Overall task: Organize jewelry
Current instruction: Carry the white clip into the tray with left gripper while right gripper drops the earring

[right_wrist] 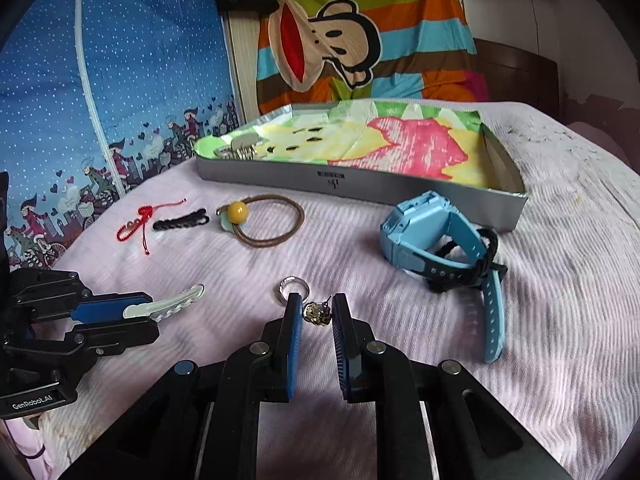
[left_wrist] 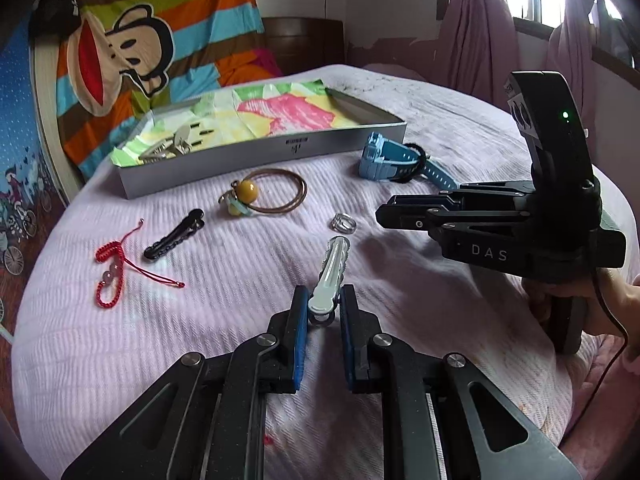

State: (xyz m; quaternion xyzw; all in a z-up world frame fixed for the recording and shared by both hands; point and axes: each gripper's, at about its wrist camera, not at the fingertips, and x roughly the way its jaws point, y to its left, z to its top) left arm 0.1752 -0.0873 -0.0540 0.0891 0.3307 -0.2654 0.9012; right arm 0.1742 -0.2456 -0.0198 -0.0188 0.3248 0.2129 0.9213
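My left gripper [left_wrist: 324, 294] is shut on the near end of a white hair clip [left_wrist: 330, 276], which points away over the pink bedspread; the clip also shows in the right wrist view [right_wrist: 168, 305]. My right gripper [right_wrist: 317, 307] is shut on a small gold ear stud [right_wrist: 316, 313]. A silver ring [right_wrist: 293, 285] lies just beyond its left finger and also shows in the left wrist view [left_wrist: 343, 223]. The grey tray [left_wrist: 256, 158] with a colourful cloth liner holds a silver clip [left_wrist: 172, 145].
On the bedspread lie a blue watch [right_wrist: 436, 240], a brown cord bracelet with a yellow bead [left_wrist: 266, 192], a black hair clip [left_wrist: 174, 234] and a red string bracelet [left_wrist: 116, 268]. A striped monkey blanket [right_wrist: 360, 32] hangs behind the tray.
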